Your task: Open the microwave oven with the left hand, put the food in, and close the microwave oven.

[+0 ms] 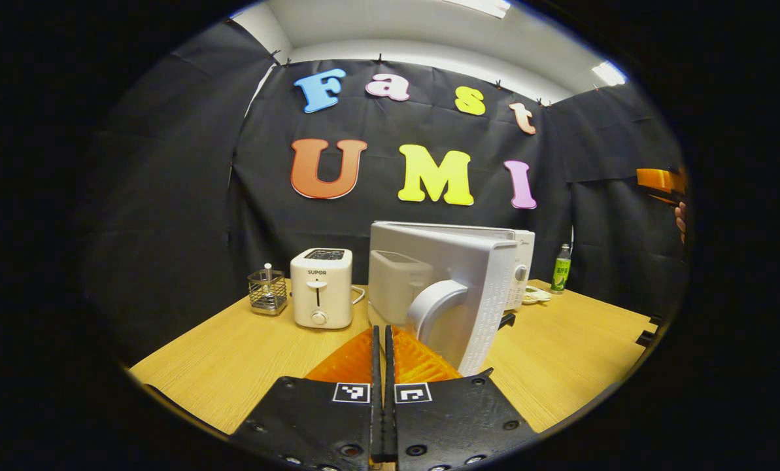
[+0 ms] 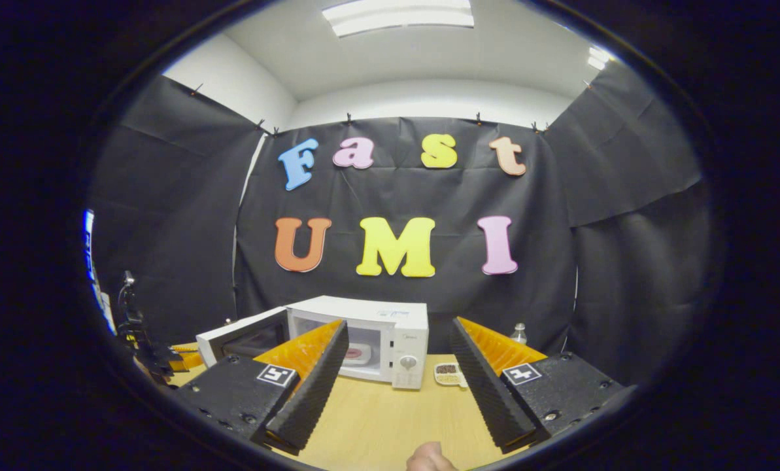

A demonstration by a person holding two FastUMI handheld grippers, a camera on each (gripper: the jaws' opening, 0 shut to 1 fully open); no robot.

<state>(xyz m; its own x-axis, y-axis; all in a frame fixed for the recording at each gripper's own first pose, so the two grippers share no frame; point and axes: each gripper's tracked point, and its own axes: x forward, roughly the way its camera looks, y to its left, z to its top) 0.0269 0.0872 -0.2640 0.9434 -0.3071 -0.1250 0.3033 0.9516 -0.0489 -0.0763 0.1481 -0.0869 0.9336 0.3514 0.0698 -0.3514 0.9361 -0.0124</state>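
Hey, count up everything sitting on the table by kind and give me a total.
Microwave oven, door open: 1
Toaster: 1
Wire mesh holder: 1
Bottle: 1
Small dish of food beside the microwave: 1
Plate of food inside the microwave: 1
Total: 6

toaster (image 1: 322,288) left of microwave (image 1: 458,268) | rack (image 1: 267,292) left of toaster | bottle (image 1: 561,267) right of microwave
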